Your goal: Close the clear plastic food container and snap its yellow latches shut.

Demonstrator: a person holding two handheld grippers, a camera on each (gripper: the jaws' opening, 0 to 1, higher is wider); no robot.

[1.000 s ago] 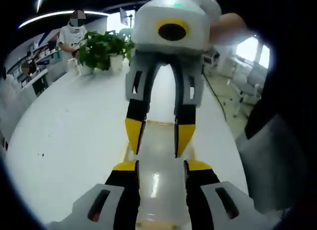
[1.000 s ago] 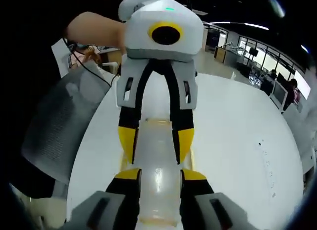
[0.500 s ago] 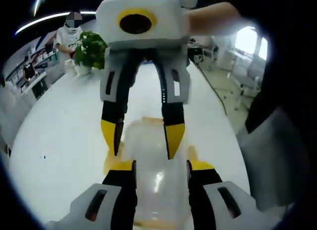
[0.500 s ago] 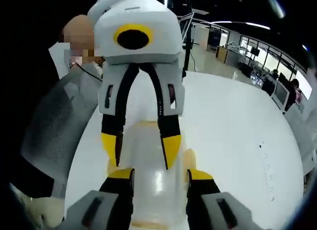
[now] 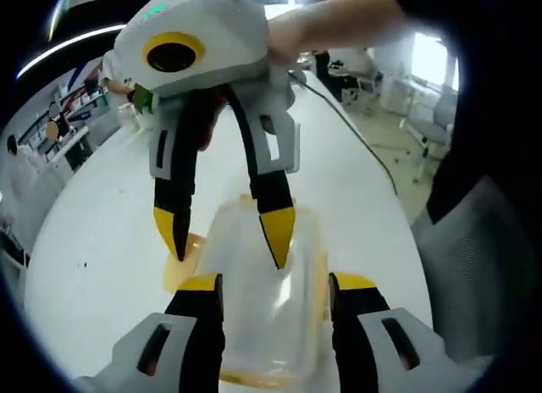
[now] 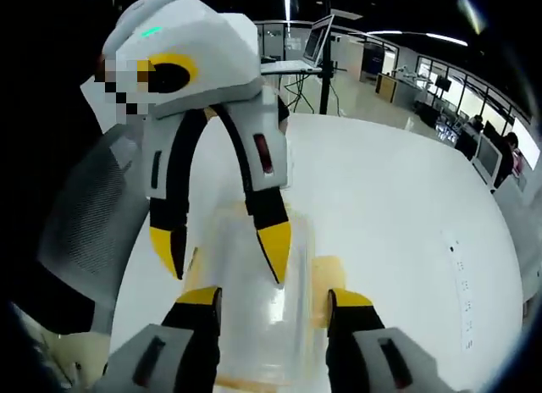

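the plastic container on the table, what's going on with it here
A person holds a two-jaw tool in each hand over a clear plastic container on a white table. The left tool and right tool face each other, jaws open and straddling the container's ends. Its lid looks down, and a yellow latch sticks out sideways.

The support was a large white table (image 5: 102,232), glossy, its rounded edge running along the right of the left gripper view. A clear plastic food container (image 5: 258,291) with yellow latches (image 5: 182,266) lay directly on the table at lower centre of that frame. In the right gripper view the same table (image 6: 398,224) filled the centre and right, the container (image 6: 254,300) lying at lower centre, one latch (image 6: 326,279) splayed flat on the tabletop.
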